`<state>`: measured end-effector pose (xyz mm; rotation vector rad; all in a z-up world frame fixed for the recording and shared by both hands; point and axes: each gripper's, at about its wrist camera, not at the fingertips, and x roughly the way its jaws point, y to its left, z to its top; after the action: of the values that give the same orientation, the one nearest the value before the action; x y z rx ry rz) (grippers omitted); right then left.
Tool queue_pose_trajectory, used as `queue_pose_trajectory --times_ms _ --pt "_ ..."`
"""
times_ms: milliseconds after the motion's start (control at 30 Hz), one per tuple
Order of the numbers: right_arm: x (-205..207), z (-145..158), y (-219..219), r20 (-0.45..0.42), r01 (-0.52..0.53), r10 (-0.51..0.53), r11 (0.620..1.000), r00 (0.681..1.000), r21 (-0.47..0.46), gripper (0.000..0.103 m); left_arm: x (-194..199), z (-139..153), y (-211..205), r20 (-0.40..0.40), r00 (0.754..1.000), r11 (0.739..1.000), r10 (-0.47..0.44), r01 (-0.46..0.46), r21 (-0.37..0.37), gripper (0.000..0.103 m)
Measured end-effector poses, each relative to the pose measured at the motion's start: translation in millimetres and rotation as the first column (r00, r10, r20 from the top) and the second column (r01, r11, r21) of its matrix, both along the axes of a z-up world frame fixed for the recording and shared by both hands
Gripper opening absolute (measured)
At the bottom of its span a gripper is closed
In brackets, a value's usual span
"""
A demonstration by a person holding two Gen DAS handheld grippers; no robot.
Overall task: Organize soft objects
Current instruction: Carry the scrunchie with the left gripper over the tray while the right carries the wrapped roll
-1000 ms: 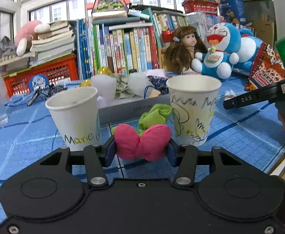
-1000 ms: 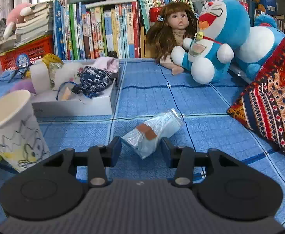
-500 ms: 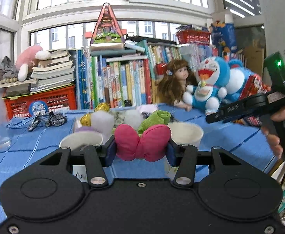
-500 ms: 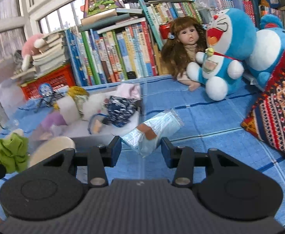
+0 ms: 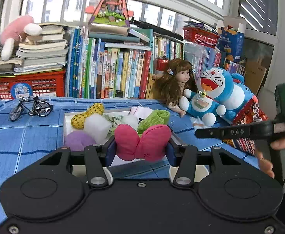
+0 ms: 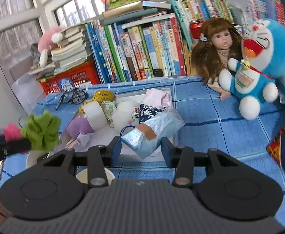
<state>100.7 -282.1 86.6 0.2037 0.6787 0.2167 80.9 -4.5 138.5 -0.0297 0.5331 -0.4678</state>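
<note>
The white tray (image 6: 173, 95) on the worktop (image 6: 210, 113), toward its rear-left part, holds soft things: a yellow spotted piece (image 5: 88, 113), white foam blocks (image 5: 96, 125), a purple pad (image 5: 79, 140), a navy floral pouch (image 6: 148, 112) and pink cloth (image 6: 158, 97). The left tool (image 5: 141, 152) is clamped on a pink bow (image 5: 142, 145) with a green cloth (image 5: 154, 120) behind it, above the tray's near edge. The right tool (image 6: 141, 152) is clamped on a clear packet of blue masks (image 6: 152, 130) over the tray's near-right corner. Blue checked cloth covers the worktop; books (image 5: 113, 74), a doll (image 5: 176, 83) and a blue plush cat (image 5: 210, 95) line its rear edge below windows.
</note>
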Motion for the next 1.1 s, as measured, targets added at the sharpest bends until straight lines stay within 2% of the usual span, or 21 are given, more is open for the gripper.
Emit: queue_pose_trajectory --times_ms 167,267,400,567,733,900,1100 --pt "25 3 12 -0.070 -0.036 0.034 0.999 0.997 -0.034 0.049 46 9 -7 -0.090 0.996 0.998 -0.004 0.009 0.058 0.048" --pt "39 2 19 -0.104 -0.051 0.045 0.997 0.994 -0.058 0.049 69 7 -8 -0.152 0.988 0.998 0.004 0.006 0.062 0.048" --pt "54 -3 26 -0.155 -0.078 0.066 0.994 0.986 -0.074 0.049 101 0 -9 -0.266 0.964 0.998 -0.011 0.027 0.053 0.048" --pt "69 -9 32 -0.216 -0.111 0.094 0.991 0.972 -0.069 0.049 129 -10 -16 -0.352 0.936 0.997 -0.022 0.049 0.068 0.049" --pt "85 -19 40 -0.270 -0.123 0.099 0.990 0.958 -0.074 0.049 146 -19 -24 -0.391 0.920 0.994 -0.010 0.052 0.096 0.049" --pt "93 -26 47 -0.287 -0.132 0.104 0.988 0.952 -0.080 0.049 158 -30 -30 -0.388 0.921 0.989 0.022 0.037 0.142 0.049" --pt "106 -36 58 -0.317 -0.144 0.104 0.984 0.943 -0.103 0.049 171 -47 -37 -0.414 0.909 0.983 0.049 0.028 0.179 0.049"
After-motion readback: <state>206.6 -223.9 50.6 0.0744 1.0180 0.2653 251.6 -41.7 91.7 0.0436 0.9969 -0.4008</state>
